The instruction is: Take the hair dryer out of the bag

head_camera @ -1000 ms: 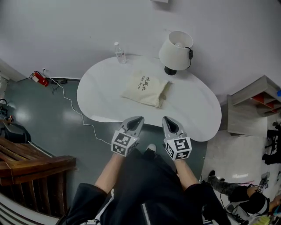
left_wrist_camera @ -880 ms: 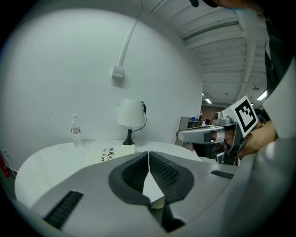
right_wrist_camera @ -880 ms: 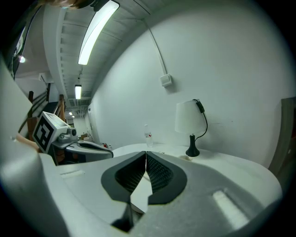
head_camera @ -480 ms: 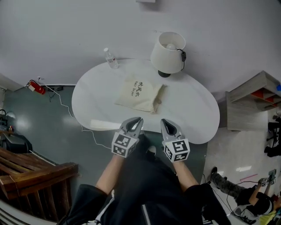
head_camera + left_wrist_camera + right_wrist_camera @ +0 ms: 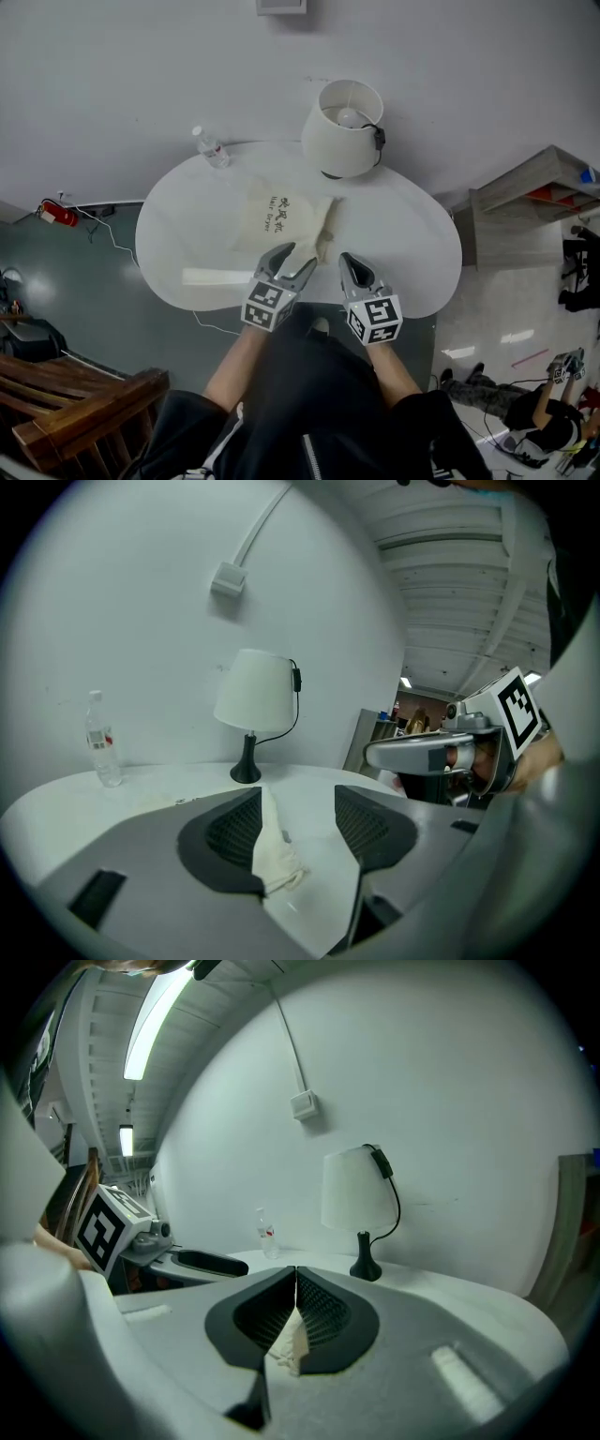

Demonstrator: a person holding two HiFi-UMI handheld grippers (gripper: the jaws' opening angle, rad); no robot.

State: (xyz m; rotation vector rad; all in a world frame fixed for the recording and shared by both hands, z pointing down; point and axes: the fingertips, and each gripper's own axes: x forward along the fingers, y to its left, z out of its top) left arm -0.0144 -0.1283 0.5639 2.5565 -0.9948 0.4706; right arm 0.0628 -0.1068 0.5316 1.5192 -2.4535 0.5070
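A cream cloth bag with dark print lies flat in the middle of the white table. No hair dryer shows; the bag hides whatever it holds. My left gripper hovers at the bag's near edge. Its jaws have just been opening and stand apart, pressing on nothing. In the left gripper view the bag's gathered end shows through the gap of that gripper. My right gripper is shut and empty, just right of the bag's near corner. The right gripper view shows its jaws meeting above the bag's end.
A white-shaded lamp stands at the table's back, and a small water bottle at the back left. A grey shelf unit is on the right. Wooden furniture sits lower left, with a cable on the floor.
Both grippers have moved forward from the table's near edge to the bag. The left jaws have gone from shut to open. The right jaws stay shut.
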